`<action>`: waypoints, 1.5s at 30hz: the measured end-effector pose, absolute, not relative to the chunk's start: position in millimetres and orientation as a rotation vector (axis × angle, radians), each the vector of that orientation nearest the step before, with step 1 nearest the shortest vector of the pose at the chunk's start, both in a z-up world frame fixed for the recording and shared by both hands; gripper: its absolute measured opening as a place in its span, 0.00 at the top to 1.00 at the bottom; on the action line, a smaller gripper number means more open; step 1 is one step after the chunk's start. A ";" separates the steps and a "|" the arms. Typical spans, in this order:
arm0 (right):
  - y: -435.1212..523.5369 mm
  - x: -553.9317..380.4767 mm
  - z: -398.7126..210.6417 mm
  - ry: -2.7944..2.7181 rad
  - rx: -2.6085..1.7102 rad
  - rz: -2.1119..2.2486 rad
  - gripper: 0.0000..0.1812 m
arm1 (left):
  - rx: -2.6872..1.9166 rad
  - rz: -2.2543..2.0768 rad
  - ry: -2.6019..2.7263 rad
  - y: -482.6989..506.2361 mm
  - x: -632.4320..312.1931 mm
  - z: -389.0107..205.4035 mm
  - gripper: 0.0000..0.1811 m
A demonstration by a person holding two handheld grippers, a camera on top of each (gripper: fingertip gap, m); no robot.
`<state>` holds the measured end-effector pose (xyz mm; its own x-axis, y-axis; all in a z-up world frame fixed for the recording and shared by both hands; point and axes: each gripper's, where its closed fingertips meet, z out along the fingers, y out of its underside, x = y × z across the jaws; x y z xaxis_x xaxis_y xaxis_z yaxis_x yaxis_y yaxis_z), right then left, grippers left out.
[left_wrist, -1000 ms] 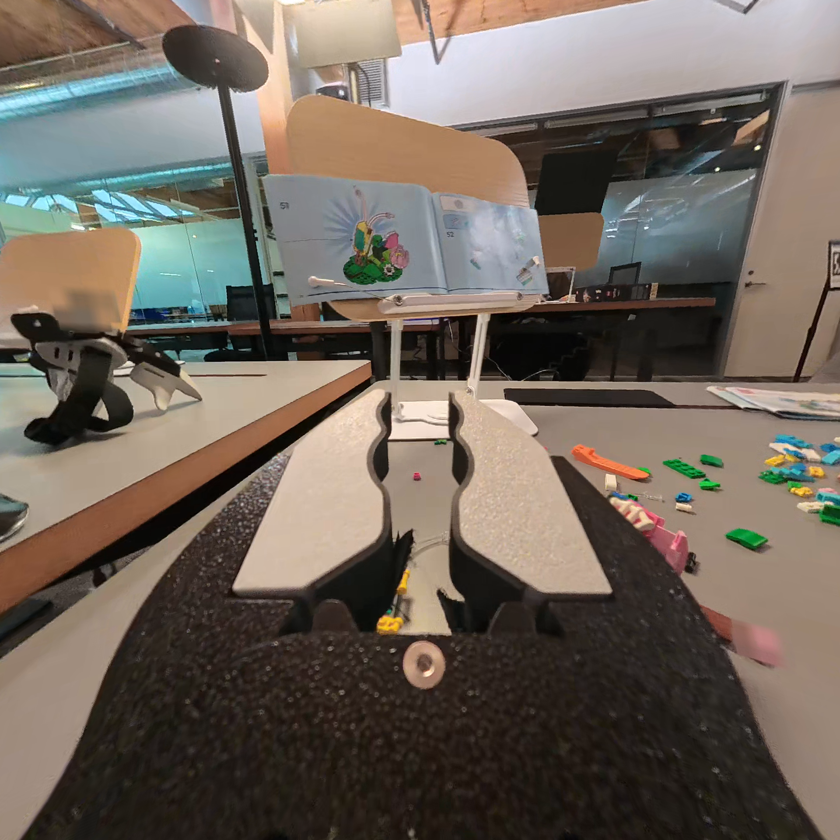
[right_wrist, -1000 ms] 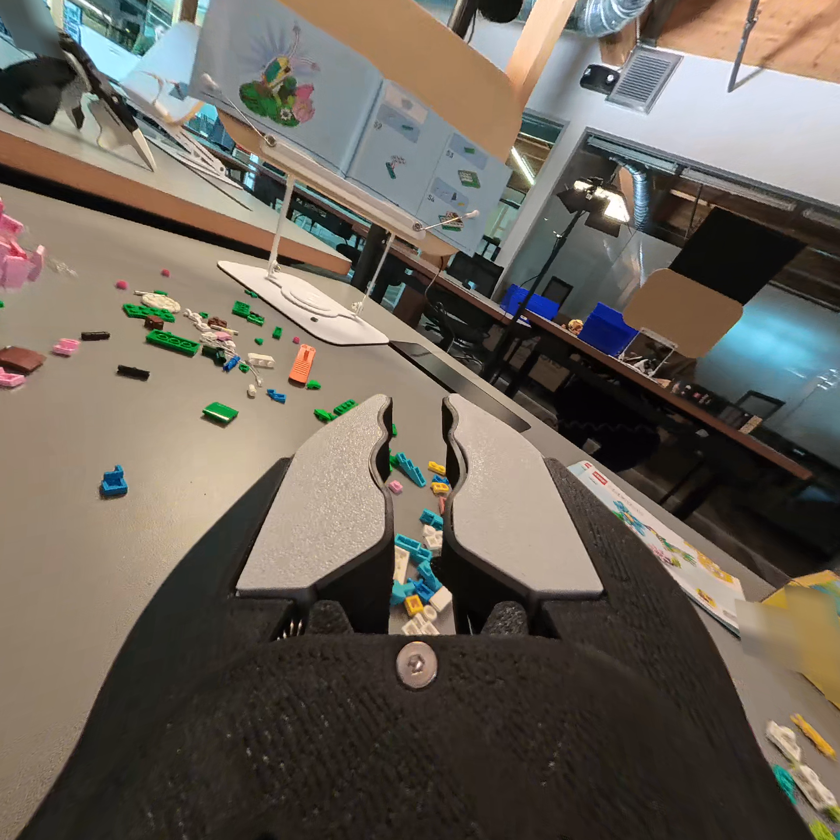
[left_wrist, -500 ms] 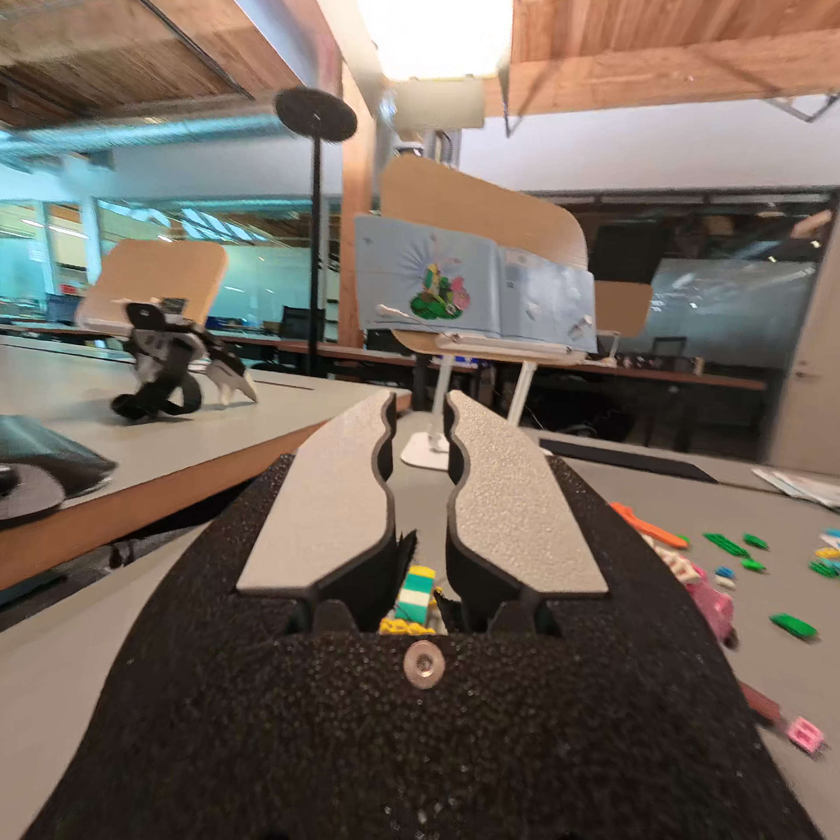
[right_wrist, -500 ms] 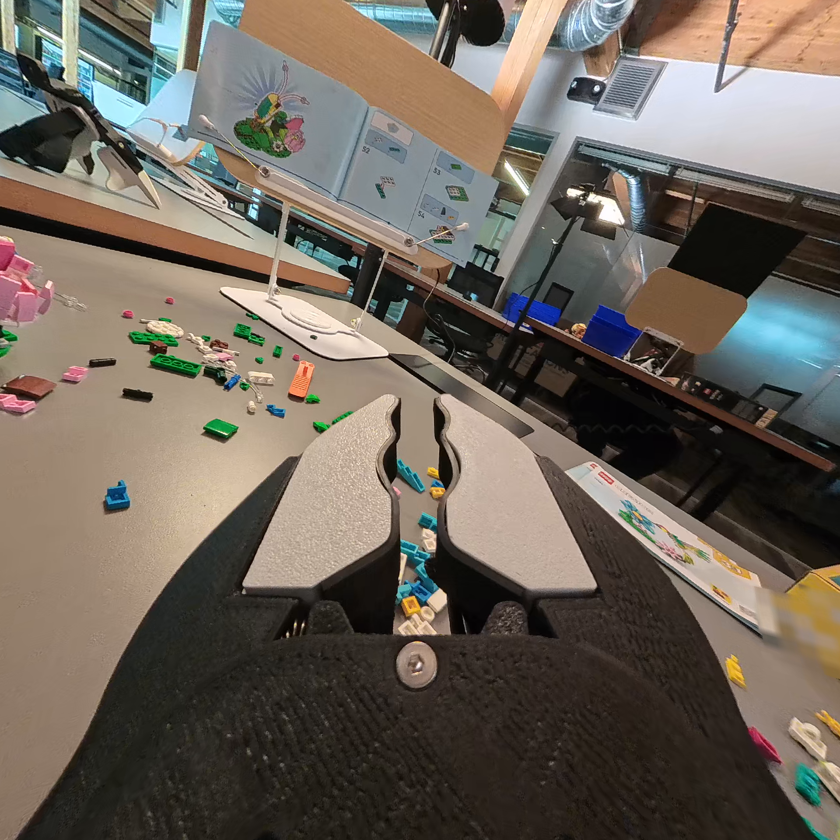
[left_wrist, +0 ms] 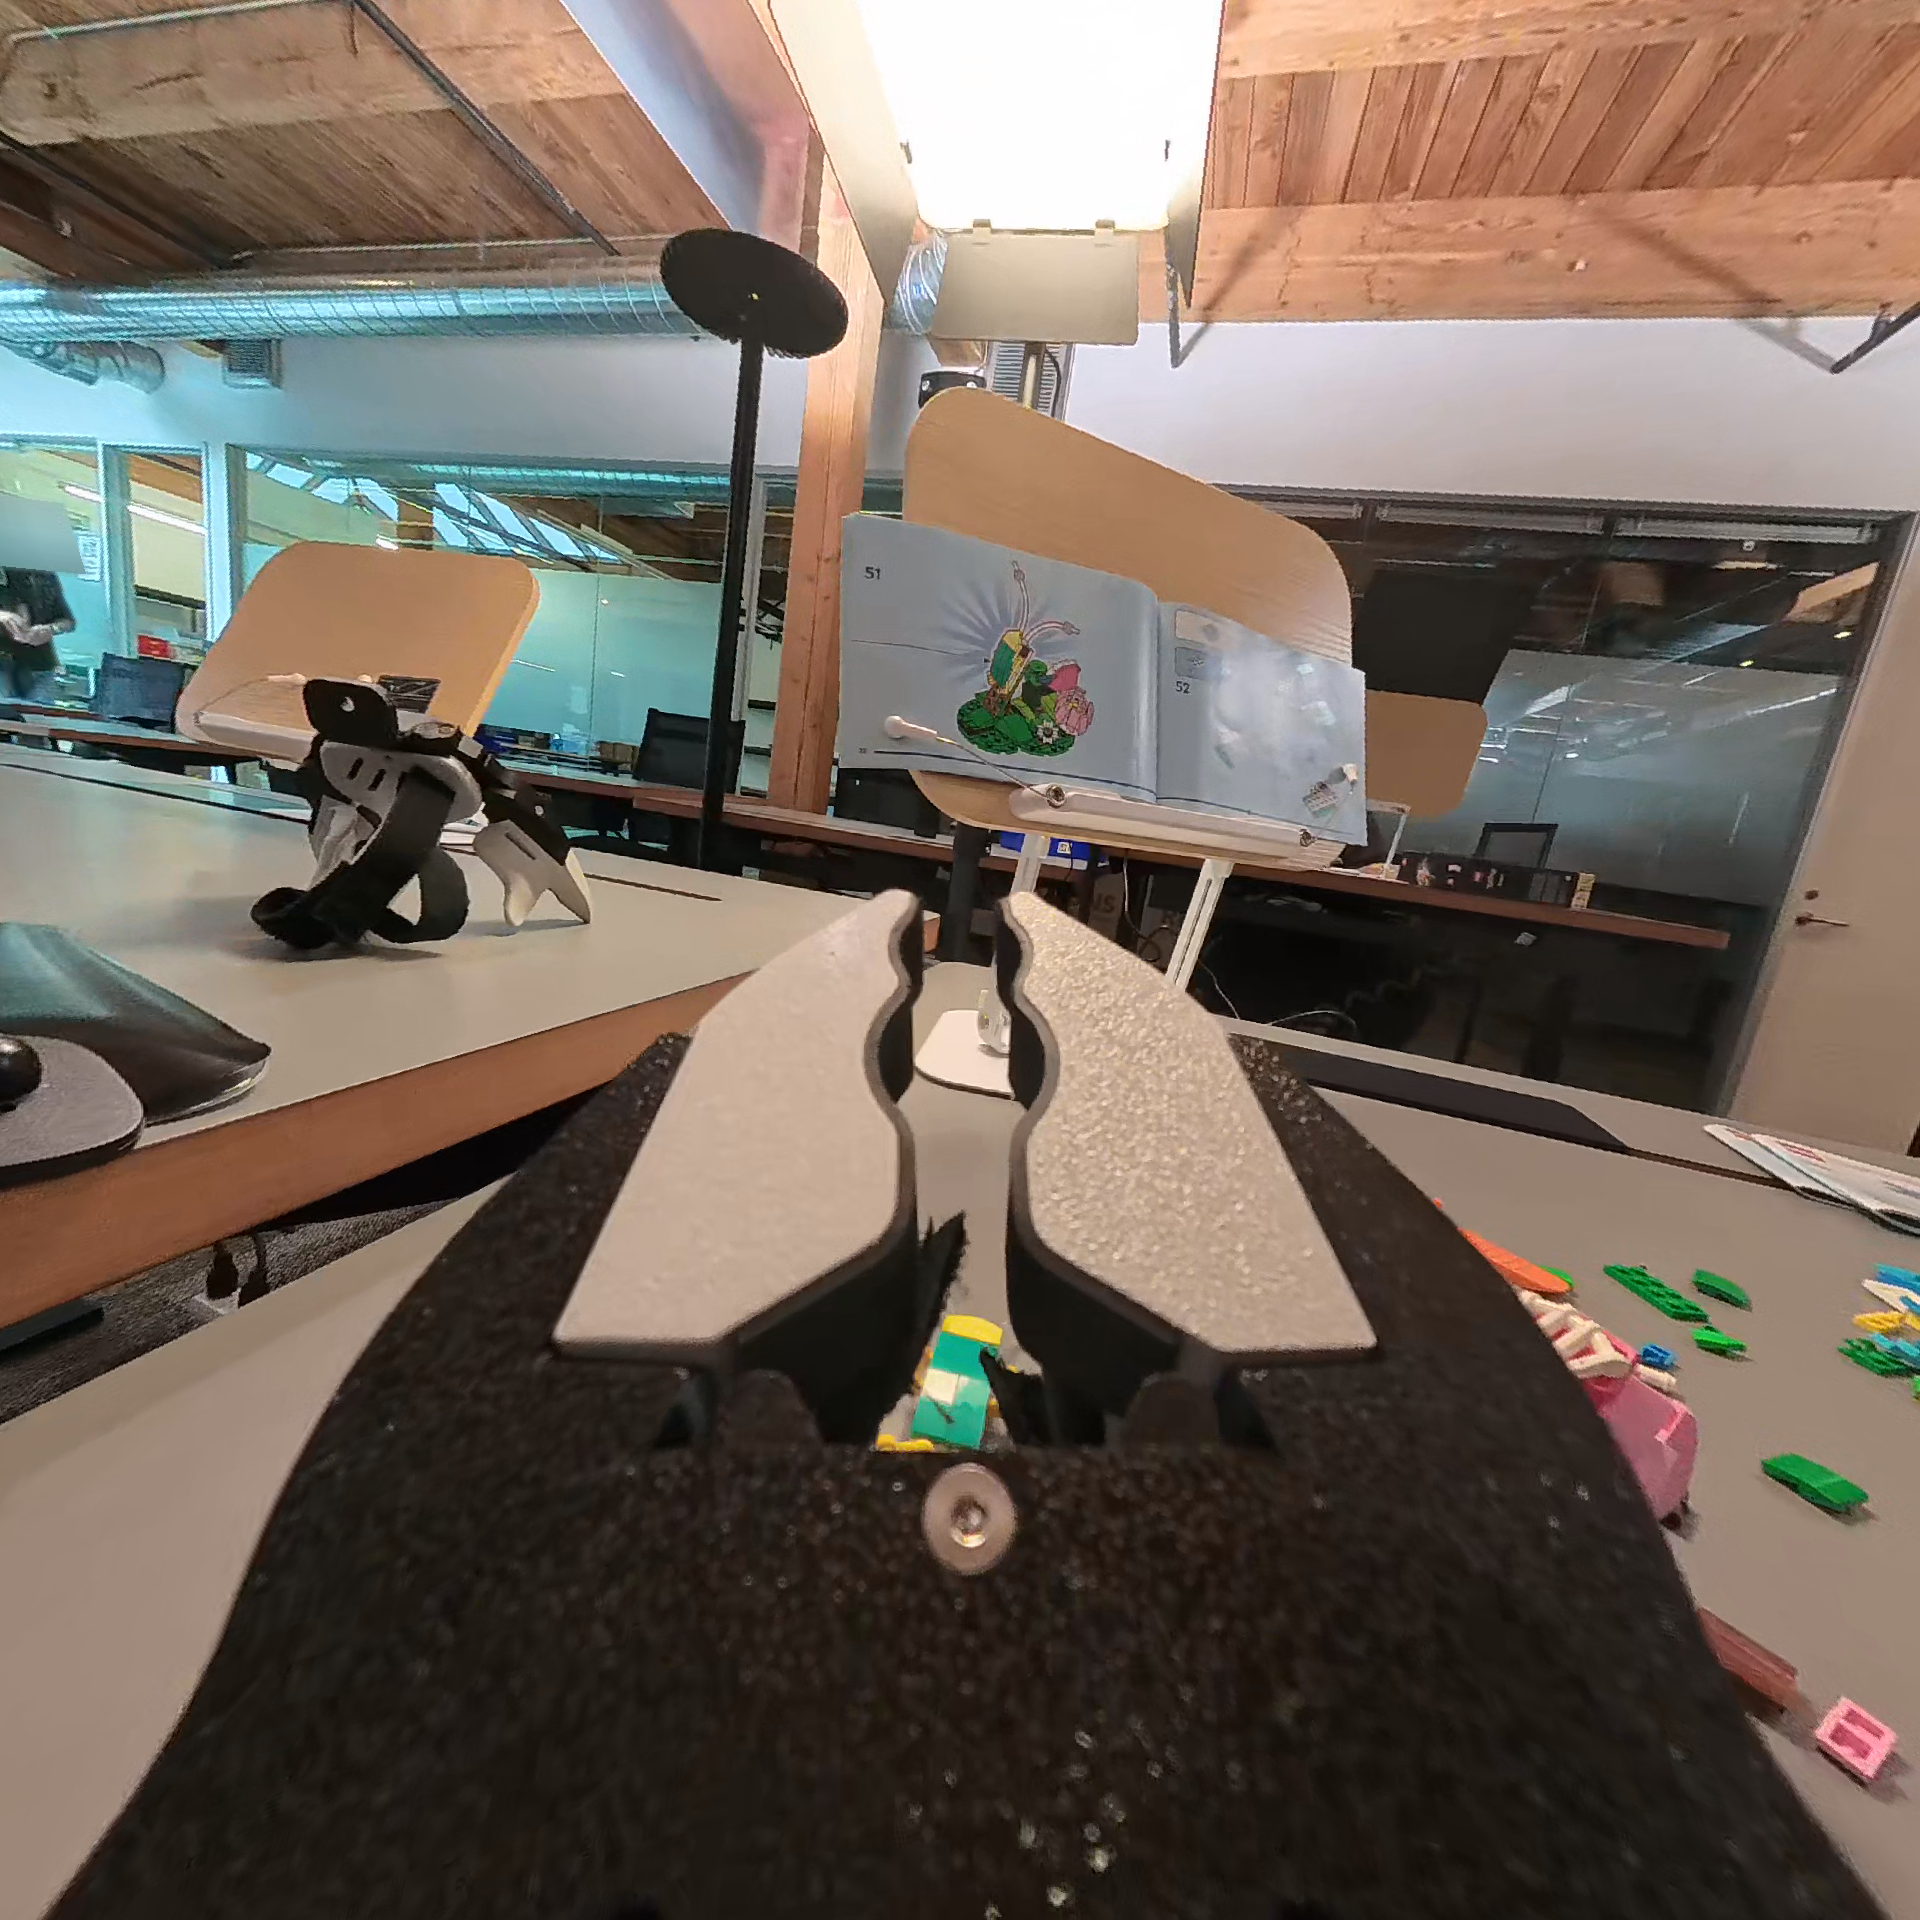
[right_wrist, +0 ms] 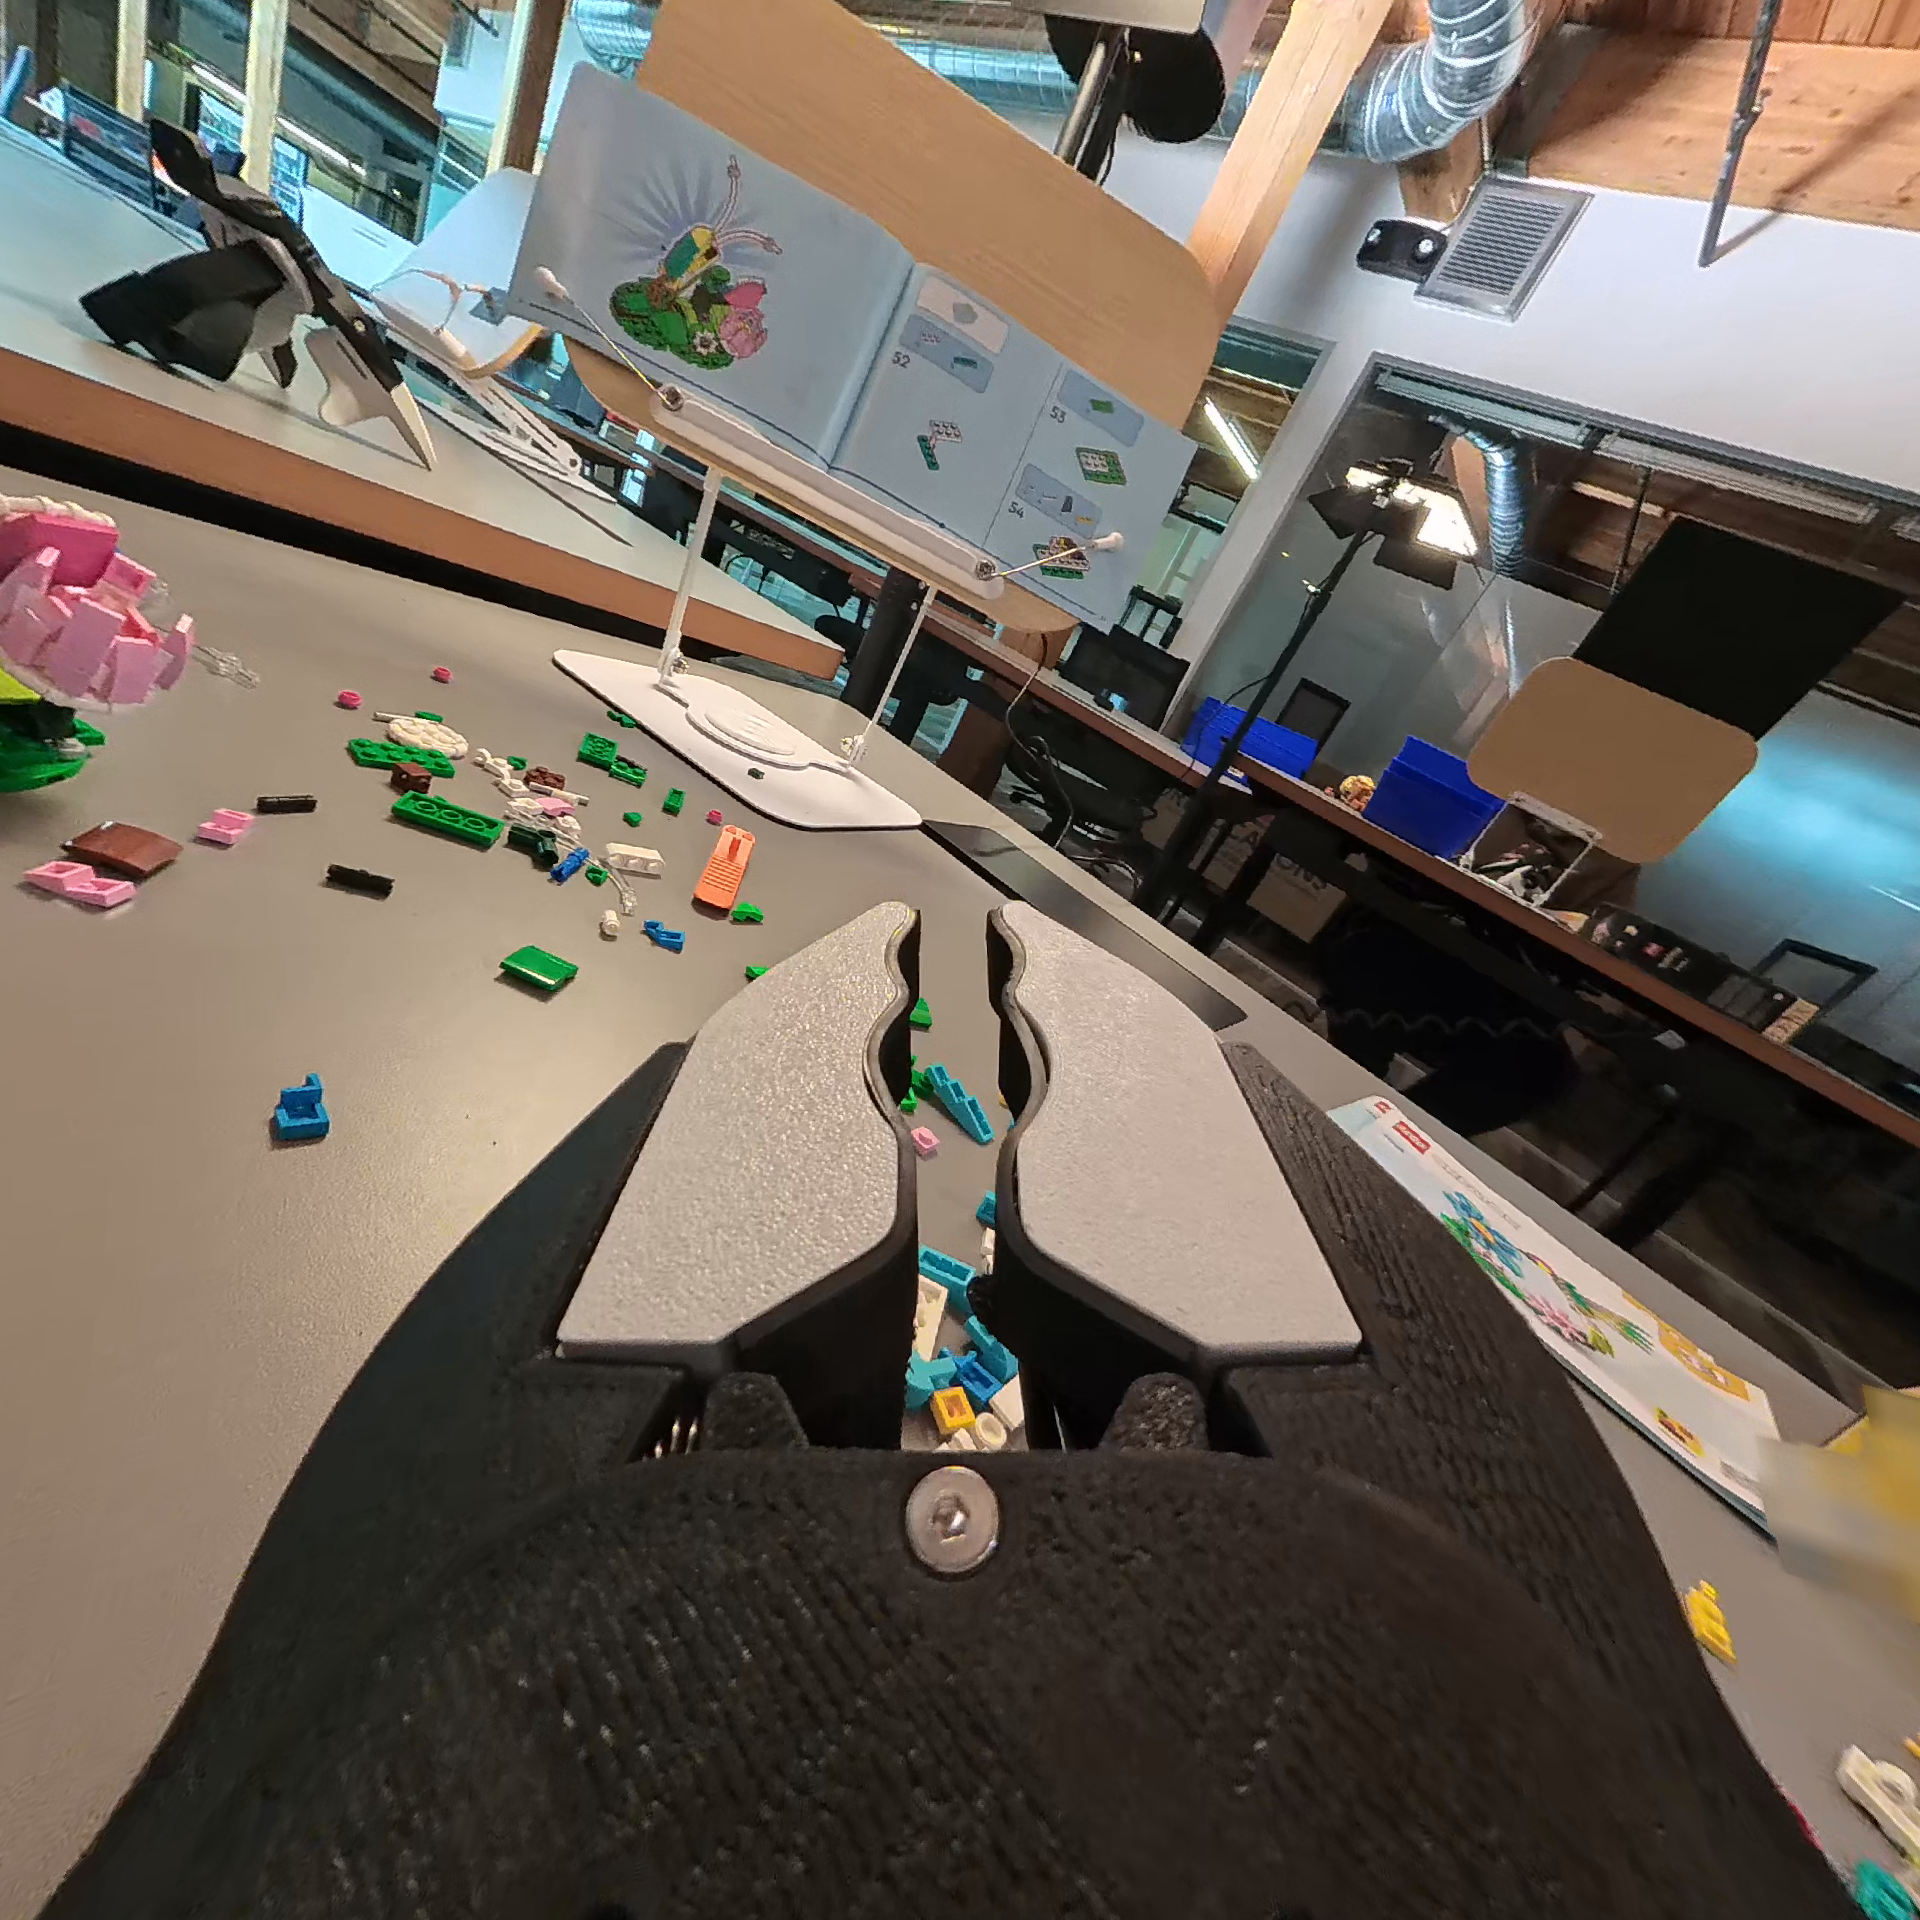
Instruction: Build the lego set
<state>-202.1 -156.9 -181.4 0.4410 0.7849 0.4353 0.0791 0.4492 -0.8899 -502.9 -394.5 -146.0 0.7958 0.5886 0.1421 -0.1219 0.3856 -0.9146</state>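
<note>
My left gripper [left_wrist: 958, 925] hangs above the grey table [left_wrist: 208, 1455], its jaws close together on a teal, white and yellow lego piece [left_wrist: 951, 1387] that shows low between them. A pink lego flower [left_wrist: 1647, 1439] sits just to its right; in the right wrist view the flower [right_wrist: 78, 623] stands on green pads at the far left. My right gripper [right_wrist: 953, 930] hovers over a pile of blue, white and yellow pieces [right_wrist: 956, 1361]. A narrow gap separates its jaws and nothing shows between them. The open instruction booklet [right_wrist: 790, 312] rests on a stand beyond.
Loose pieces lie across the table: green plates [right_wrist: 447, 819], an orange brick separator [right_wrist: 724, 868], a green tile [right_wrist: 539, 966], a blue piece [right_wrist: 301, 1110], a brown piece [right_wrist: 123, 847]. A second booklet [right_wrist: 1558, 1309] lies at the right. A spare gripper [left_wrist: 405, 821] sits on the neighbouring table. Spacing between my two grippers at the tips: around 40 centimetres. The blue piece [right_wrist: 301, 1110] is about 15 centimetres from my right fingertips.
My left gripper has tilted up and its jaws have narrowed; the teal and yellow piece now shows between them. My right gripper's jaws have also narrowed and it has risen slightly over the pile.
</note>
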 end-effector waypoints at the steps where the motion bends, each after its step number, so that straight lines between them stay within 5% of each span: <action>1: -156.4 -201.6 -181.1 -1.031 -1.028 0.551 0.94 | -1.088 0.472 -0.491 -394.2 -502.5 -145.9 0.94; 14: -152.5 -198.4 -181.3 -1.013 -1.046 0.527 0.95 | -1.088 0.420 -0.505 -398.2 -506.4 -147.2 0.94; 22: -153.1 -199.0 -181.5 -1.018 -1.044 0.531 0.95 | -1.672 0.400 -0.470 -391.6 -530.0 -200.6 0.72; 29: -153.8 -199.6 -181.9 -1.024 -1.042 0.530 0.95 | -1.999 0.104 -0.451 -377.6 -510.1 -254.0 0.72; 45: -155.8 -201.9 -183.0 -1.043 -1.031 0.525 0.95 | -2.143 0.037 -0.445 -370.3 -494.6 -274.9 0.70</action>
